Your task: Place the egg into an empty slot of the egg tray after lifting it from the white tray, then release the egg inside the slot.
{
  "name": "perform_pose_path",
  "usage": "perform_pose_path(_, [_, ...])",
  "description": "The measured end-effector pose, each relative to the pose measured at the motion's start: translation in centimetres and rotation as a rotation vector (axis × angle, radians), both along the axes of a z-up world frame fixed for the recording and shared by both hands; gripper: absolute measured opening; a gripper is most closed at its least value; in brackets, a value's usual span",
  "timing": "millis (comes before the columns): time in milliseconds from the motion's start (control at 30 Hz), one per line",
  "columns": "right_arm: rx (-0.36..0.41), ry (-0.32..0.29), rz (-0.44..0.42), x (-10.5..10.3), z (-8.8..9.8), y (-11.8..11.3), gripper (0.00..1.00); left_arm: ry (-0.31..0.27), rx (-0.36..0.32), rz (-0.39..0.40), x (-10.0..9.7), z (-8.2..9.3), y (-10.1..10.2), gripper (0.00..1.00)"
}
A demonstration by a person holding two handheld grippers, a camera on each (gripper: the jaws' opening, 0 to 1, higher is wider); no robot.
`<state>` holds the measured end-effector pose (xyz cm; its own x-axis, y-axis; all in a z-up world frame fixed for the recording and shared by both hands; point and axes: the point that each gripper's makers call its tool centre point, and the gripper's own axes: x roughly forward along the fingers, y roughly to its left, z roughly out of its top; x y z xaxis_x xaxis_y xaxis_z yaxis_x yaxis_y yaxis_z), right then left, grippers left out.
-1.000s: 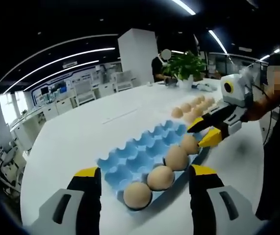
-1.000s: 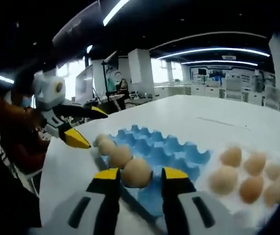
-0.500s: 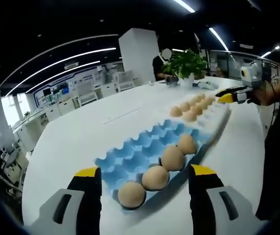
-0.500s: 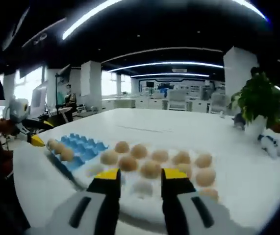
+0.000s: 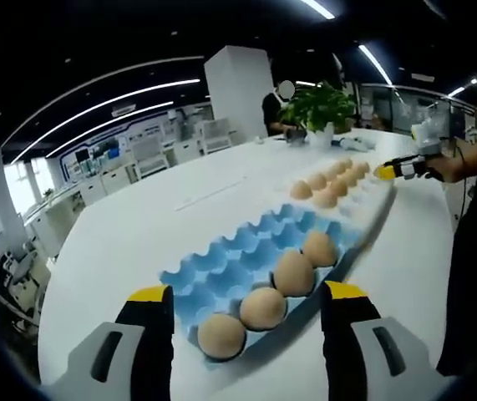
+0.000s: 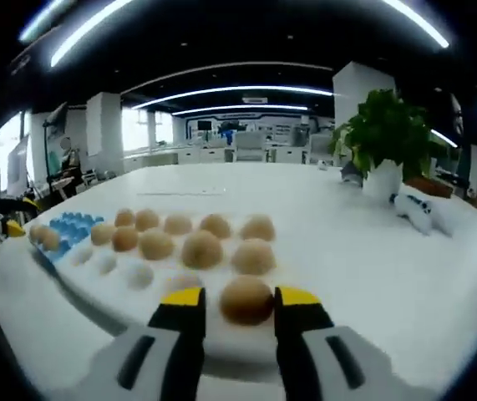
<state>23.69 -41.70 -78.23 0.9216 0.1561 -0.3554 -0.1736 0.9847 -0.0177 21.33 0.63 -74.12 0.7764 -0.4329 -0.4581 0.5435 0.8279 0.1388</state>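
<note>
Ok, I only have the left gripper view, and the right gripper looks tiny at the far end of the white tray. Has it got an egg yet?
Observer: Not gripped. In the right gripper view, a brown egg sits on the white tray, between the jaws of the open right gripper.
Operator: Which egg is that?
Observer: The nearest one, alone at the front. Two rows of brown eggs lie beyond it.
Operator: Anything in its way?
Observer: No, the space above that egg is free. The potted plant stands far off on the table.
</note>
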Motion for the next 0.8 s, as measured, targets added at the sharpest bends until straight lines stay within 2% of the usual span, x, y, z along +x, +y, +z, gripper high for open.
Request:
perform_pose_path(67, [0.013,-0.007,0.003,0.1,0.3,-0.2,0.32,0.002,-0.002,0.004,0.0,0.0,0.0,0.72])
perform_pose_path(167, [0.005,-0.006,0.012,0.1,0.3,-0.1,0.32,0.029,-0.044,0.035,0.2,-0.3,0.1,0.74])
perform_pose_path(267, [-0.010,-0.003,0.025,0.2,0.3,-0.1,0.29,0.023,-0.041,0.035,0.2,-0.3,0.0,0.75])
perform_pose_path(333, [-0.016,0.001,0.013,0.3,0.5,-0.6,0.25,0.034,-0.055,0.040,0.1,-0.4,-0.1,0.80])
perform_pose_path(367, [0.016,0.014,0.005,0.2,0.7,-0.6,0.24,0.053,-0.068,0.050,0.1,-0.6,-0.1,0.83])
perform_pose_path(433, [-0.014,0.015,0.018,0.0,0.9,-0.3,0.24,0.074,-0.087,0.063,0.1,-0.8,0.0,0.88])
perform_pose_path(667, [-0.020,0.021,0.017,0.0,0.9,-0.5,0.24,0.076,-0.094,0.068,0.1,-0.9,-0.1,0.86])
perform_pose_path(800, [-0.012,0.003,0.007,-0.1,1.9,-0.4,0.24,0.080,-0.096,0.068,0.0,-1.0,0.1,0.85])
